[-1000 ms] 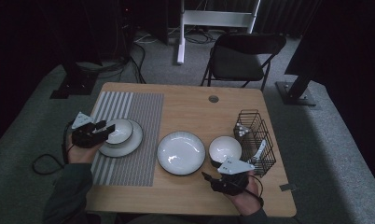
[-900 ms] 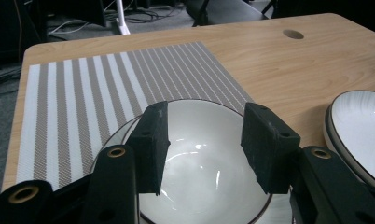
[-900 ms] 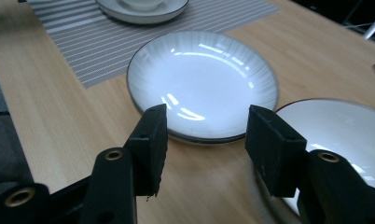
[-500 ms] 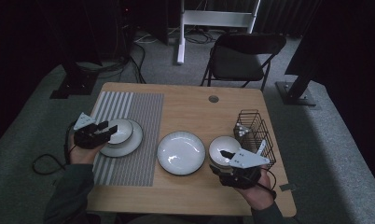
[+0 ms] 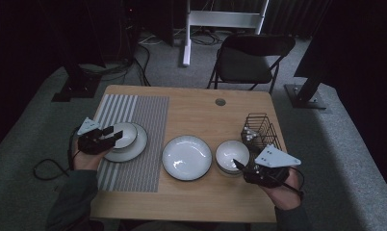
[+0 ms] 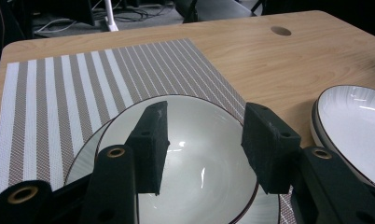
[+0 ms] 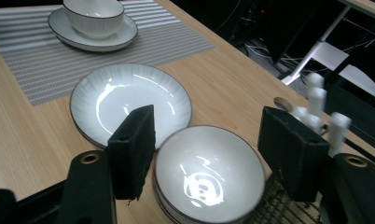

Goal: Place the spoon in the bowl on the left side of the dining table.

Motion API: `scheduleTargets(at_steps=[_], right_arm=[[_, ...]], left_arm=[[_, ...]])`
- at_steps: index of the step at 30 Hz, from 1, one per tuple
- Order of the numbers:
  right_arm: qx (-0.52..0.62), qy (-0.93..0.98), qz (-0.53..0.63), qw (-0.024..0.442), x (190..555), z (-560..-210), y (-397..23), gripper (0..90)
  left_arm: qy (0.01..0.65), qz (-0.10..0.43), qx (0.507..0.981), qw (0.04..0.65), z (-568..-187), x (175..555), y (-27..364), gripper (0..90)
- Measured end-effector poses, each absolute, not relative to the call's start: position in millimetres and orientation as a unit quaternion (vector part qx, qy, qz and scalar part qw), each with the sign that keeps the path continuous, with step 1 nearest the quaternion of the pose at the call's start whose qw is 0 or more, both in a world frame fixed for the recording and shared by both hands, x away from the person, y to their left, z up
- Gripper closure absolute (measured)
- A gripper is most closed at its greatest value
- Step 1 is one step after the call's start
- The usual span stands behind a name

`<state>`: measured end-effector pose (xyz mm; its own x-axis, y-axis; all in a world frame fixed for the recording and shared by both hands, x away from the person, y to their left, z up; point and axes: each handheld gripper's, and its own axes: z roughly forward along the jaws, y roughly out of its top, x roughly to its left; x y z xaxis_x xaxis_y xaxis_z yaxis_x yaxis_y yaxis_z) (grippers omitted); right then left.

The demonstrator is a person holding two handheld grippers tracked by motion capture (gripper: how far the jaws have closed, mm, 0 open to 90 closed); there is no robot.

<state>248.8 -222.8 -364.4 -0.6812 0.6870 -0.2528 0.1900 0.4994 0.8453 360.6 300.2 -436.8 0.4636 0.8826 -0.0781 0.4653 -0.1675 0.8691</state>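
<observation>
White bowl (image 7: 209, 177) sitting under my right gripper (image 7: 209, 154), jaws just opening, released; left gripper (image 6: 204, 140) hovering released over bowl on plate (image 5: 122, 135) at nine o'clock.

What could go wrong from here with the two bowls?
The right gripper hangs open above the bowl that sits close beside the wire basket; a wide approach may knock the basket. The left gripper, open over the bowl on its plate, may tip that bowl or shift the plate on the striped mat.
</observation>
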Motion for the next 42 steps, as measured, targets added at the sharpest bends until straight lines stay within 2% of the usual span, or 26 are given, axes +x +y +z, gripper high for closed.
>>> scheduleTargets(at_steps=[15,24,31,42], right_arm=[[0.299,0.808,0.416,0.291,249.6,-377.2,-262.7,46.7],[0.312,0.818,0.4,0.272,253.2,-389.4,-280.5,53.4],[0.317,0.82,0.399,0.263,255.3,-394.2,-284.7,66.1],[0.341,0.812,0.4,0.254,266.6,-399.6,-292.4,78.2]], left_arm=[[0.465,0.231,0.728,0.448,-437.8,360.3,302.3,51.4],[0.466,0.229,0.728,0.448,-439.0,361.4,302.5,51.4],[0.465,0.229,0.729,0.448,-438.5,361.7,302.1,51.1],[0.465,0.226,0.727,0.451,-439.1,361.2,302.4,50.8]])
